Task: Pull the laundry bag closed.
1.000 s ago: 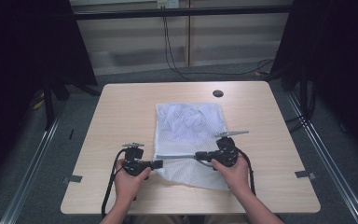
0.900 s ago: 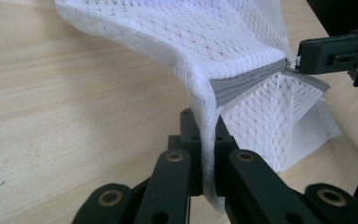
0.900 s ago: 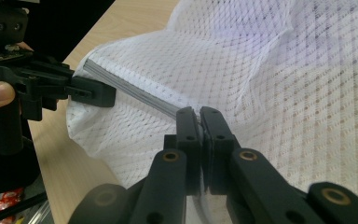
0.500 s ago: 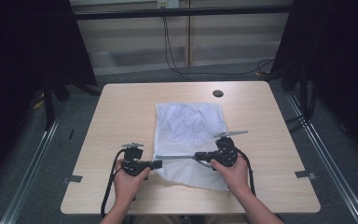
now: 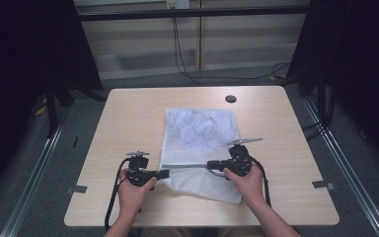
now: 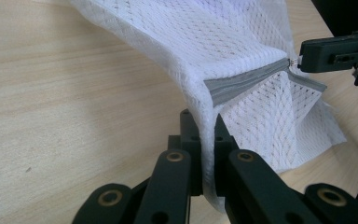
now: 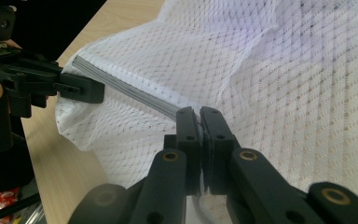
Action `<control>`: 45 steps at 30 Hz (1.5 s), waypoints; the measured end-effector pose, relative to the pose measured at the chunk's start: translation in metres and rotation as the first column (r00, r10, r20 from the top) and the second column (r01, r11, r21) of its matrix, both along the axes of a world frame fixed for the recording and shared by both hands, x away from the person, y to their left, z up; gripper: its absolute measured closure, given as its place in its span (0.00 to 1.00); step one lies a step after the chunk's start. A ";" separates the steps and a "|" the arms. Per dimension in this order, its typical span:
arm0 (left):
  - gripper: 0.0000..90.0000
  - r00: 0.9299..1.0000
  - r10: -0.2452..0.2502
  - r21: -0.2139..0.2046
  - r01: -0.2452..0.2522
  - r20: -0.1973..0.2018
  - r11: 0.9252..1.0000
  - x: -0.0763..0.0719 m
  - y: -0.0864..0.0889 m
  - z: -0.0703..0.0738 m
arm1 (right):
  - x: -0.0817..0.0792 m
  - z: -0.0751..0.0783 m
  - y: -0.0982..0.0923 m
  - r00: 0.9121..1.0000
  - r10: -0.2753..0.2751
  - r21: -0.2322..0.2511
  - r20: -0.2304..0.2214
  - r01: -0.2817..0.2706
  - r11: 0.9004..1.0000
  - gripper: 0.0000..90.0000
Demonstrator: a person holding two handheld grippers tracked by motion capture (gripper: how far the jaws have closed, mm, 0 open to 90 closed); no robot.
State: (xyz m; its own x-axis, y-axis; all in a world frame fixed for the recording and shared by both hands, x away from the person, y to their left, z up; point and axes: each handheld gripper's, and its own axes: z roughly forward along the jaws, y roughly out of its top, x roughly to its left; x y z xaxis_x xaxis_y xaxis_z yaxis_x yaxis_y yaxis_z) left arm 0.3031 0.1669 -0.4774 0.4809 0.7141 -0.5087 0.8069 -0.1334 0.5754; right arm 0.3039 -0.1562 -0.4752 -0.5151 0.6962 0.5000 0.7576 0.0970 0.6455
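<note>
Table [image 5: 128, 123]: pale wood, with a dark round hole [image 5: 230, 98] near its far edge.
Mesh bag [image 5: 202, 131]: white, lying mid-table, its near end lifted slightly between both tongs.
Zipper [image 5: 185, 166]: grey, stretched level across the bag's near part.
Left tongs [image 5: 165, 173]: clamped on the bag's mesh at the zipper's left end.
Right tongs [image 5: 210, 165]: pinched closed at the zipper's slider.

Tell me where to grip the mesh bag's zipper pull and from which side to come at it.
Grip the small zipper pull at the end of the grey zipper, coming in level from the bag's right edge along the zipper line. The right gripper is already shut there. The left gripper pinches the mesh bag at the opposite end, keeping the zipper taut and straight.
</note>
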 end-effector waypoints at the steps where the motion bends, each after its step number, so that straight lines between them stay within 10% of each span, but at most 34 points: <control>1: 0.99 1.000 -0.001 -0.001 0.001 -0.001 1.000 0.000 0.000 0.000 | 0.000 0.000 0.000 1.000 -0.001 0.003 -0.004 0.001 1.000 0.96; 45: 0.99 1.000 0.009 0.031 -0.009 -0.005 0.999 0.000 0.000 0.000 | 0.000 -0.003 -0.003 1.000 0.009 0.020 -0.020 -0.009 1.000 0.96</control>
